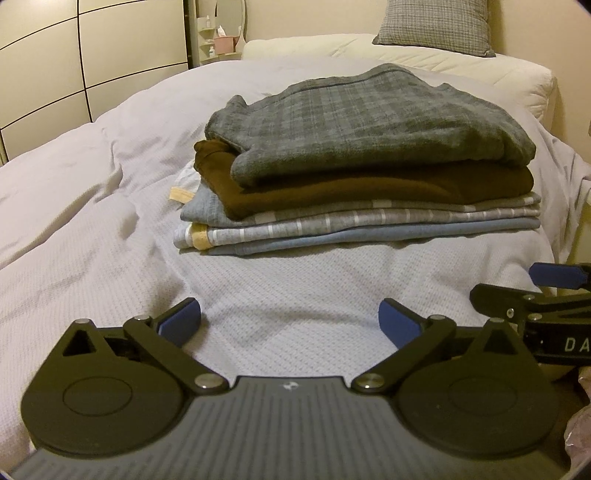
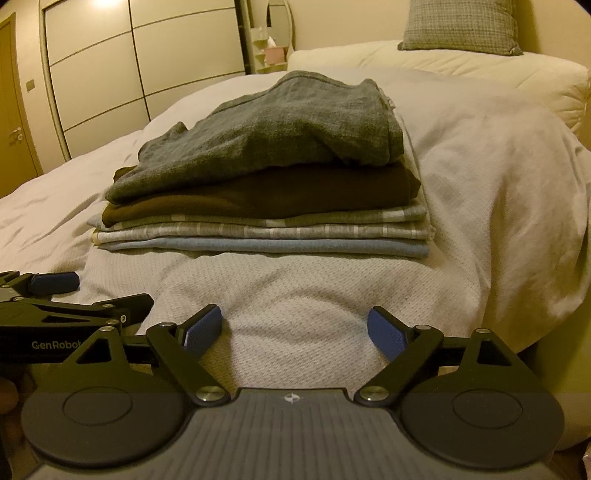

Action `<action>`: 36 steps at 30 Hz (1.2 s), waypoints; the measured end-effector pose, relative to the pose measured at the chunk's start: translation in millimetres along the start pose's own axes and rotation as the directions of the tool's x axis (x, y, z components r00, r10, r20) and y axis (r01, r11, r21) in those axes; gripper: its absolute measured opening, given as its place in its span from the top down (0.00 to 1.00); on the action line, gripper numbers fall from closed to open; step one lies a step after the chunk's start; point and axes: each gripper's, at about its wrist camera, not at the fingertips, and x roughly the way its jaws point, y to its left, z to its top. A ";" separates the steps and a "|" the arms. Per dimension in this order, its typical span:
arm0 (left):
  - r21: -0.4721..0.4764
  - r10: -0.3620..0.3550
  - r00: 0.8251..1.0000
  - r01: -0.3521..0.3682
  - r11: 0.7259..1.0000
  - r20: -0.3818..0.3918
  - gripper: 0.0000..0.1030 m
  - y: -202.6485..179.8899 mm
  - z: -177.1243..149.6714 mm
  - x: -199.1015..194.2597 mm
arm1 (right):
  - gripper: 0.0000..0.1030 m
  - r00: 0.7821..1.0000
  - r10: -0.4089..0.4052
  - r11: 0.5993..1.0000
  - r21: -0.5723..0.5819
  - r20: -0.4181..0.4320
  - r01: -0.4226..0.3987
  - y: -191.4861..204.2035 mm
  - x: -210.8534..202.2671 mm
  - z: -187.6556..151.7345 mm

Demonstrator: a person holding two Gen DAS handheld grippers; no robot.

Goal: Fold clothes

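Note:
A stack of folded clothes (image 1: 354, 177) rests on the bed, with a grey checked garment (image 1: 362, 122) on top, a brown one (image 1: 332, 192) under it, then striped grey and blue layers. The right wrist view shows the same stack (image 2: 266, 192) a little left of centre. My left gripper (image 1: 290, 319) is open over the white bedspread, short of the stack, with nothing between its blue pads. My right gripper (image 2: 295, 326) is open too, and empty. Each gripper appears at the edge of the other's view: the right gripper (image 1: 535, 295) and the left gripper (image 2: 55, 295).
The white waffle bedspread (image 1: 110, 229) covers the bed. A cream headboard cushion (image 1: 461, 62) and a grey checked pillow (image 1: 439, 26) lie at the back. Wardrobe doors (image 2: 129, 62) stand to the left, with a small shelf of toiletries (image 1: 218, 40) beside them.

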 end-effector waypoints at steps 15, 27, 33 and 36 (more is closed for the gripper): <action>-0.009 -0.001 1.000 0.001 1.000 0.001 0.01 0.1 3.2 -4.5 | 0.15 1.000 -0.011 1.000 0.002 -0.016 0.011 3.6 -4.8 4.2; -0.009 0.002 1.000 -0.002 1.000 0.003 0.01 -1.8 6.2 -18.0 | 0.14 1.000 -0.011 1.000 0.022 0.012 0.011 5.2 -23.1 10.1; -0.009 0.007 1.000 -0.006 1.000 0.020 0.01 -4.2 10.5 -29.4 | 0.14 1.000 -0.008 1.000 0.031 0.024 0.007 5.8 -33.8 11.7; 0.002 0.011 1.000 -0.011 1.000 0.024 0.01 -5.0 10.2 -34.0 | 0.14 1.000 -0.011 0.999 0.034 0.027 0.010 5.1 -38.2 11.7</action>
